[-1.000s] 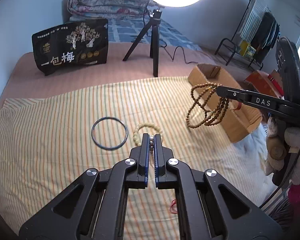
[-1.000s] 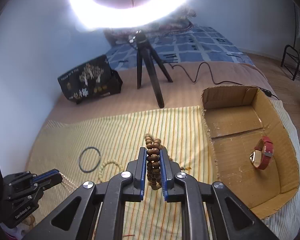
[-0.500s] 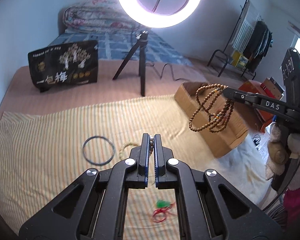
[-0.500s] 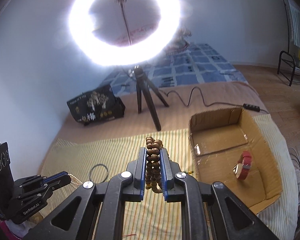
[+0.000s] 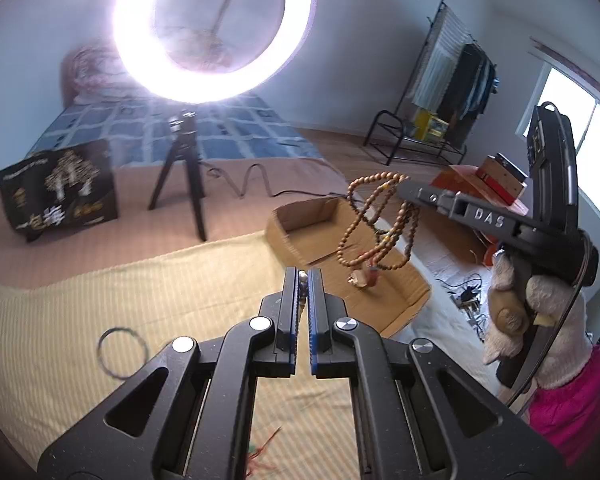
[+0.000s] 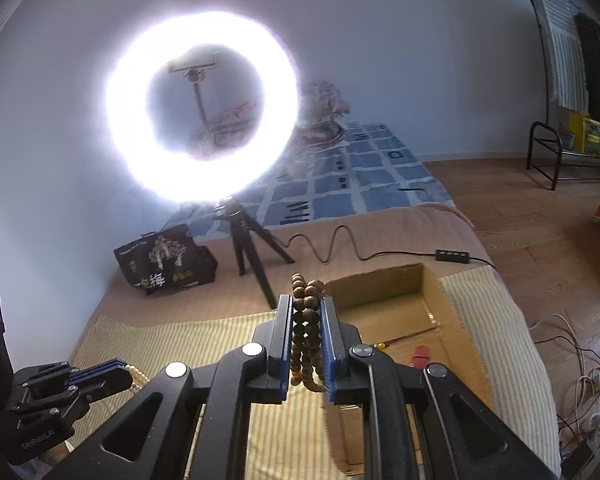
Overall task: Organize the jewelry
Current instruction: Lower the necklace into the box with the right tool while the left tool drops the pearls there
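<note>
Bedroom, low bed with a striped yellow cloth [image 5: 148,300] spread over a tan cover; a lit ring light [image 5: 212,28] on a black tripod [image 6: 256,252] stands at the back, a black printed bag [image 5: 60,192] to its left.

Item 1: right gripper [image 6: 307,332], raised, jaws narrow and clamped on a brown bead string [image 5: 376,224]. From the left wrist view its loops hang free in the air over a cardboard box [image 5: 300,220].

Item 2: left gripper [image 5: 304,296], raised, jaws nearly closed on a pale bead bracelet [image 6: 138,376]; only a few beads show between the pads.

Item 3: the box, open-topped, at the right edge of the cloth, with a red watch [image 6: 420,356] inside, partly hidden.

Item 4: dark ring [image 5: 122,354], flat on the cloth, left of the left gripper.

Item 5: red thread [image 5: 264,452], on the cloth at the near edge, blurred.
</note>
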